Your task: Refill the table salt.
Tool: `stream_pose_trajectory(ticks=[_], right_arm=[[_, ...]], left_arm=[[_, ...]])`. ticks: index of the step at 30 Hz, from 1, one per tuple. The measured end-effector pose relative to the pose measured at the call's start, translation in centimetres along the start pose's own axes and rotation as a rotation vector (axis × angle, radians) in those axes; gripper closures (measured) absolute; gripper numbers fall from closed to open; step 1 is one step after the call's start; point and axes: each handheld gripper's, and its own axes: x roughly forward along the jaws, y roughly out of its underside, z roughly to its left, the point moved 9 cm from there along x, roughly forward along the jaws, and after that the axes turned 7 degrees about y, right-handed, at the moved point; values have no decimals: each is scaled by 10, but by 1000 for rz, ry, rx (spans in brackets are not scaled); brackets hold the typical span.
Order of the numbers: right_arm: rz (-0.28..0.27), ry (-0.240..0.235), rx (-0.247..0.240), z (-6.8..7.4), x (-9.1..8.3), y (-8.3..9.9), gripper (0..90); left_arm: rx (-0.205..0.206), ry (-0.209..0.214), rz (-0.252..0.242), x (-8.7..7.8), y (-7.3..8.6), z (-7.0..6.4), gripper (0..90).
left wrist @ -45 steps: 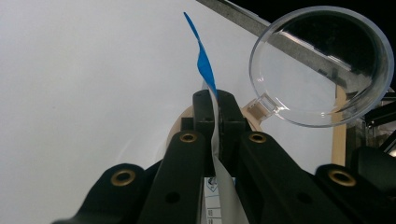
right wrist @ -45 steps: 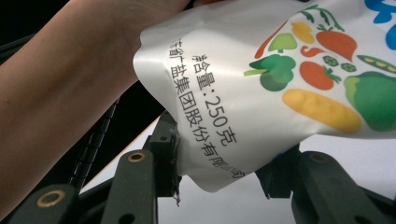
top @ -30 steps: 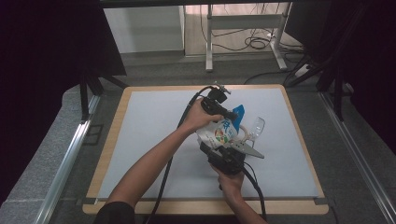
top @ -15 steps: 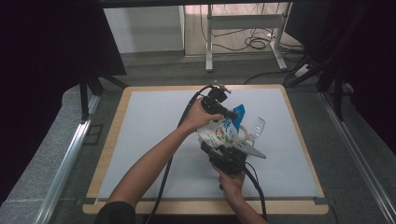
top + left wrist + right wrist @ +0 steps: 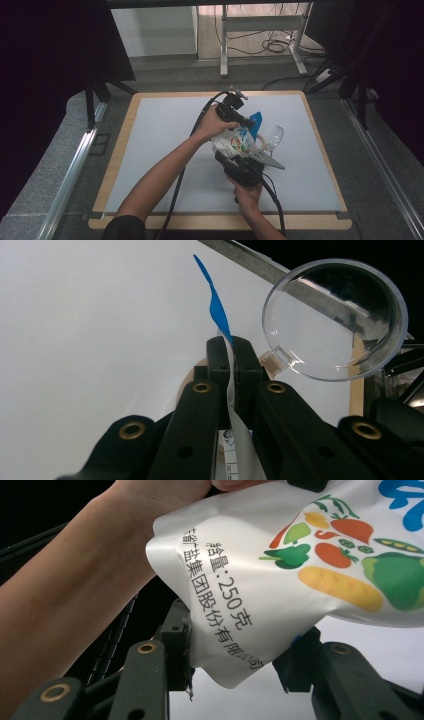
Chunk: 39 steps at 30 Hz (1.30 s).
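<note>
lab | white-topped table [image 5: 165,145] | dark curtains [image 5: 50,60] | floor cables [image 5: 272,46] | metal frame legs [image 5: 224,40]

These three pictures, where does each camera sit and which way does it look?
High view: above the person's side, looking forward and down on the table; both forearms and both tongs show, left tongs, right tongs.
Left gripper view: rides the left tongs, looking along jaws shut on the pouch edge, toward a clear cup.
Right gripper view: rides the right tongs, jaws around the pouch's bottom corner; a forearm shows.
Shared: all three show the pouch.
</note>
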Motion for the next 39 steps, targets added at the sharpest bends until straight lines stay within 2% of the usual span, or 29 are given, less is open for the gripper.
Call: stream_pose_trajectory(ticks=[18,39], right_arm=[[-10,26,-8,-2,1,3,575],[-11,21,8,-1,1,2,576]], left_arm=[[2,4,10,4,1,0,896],[-2,-1,14,4,0,1,896]])
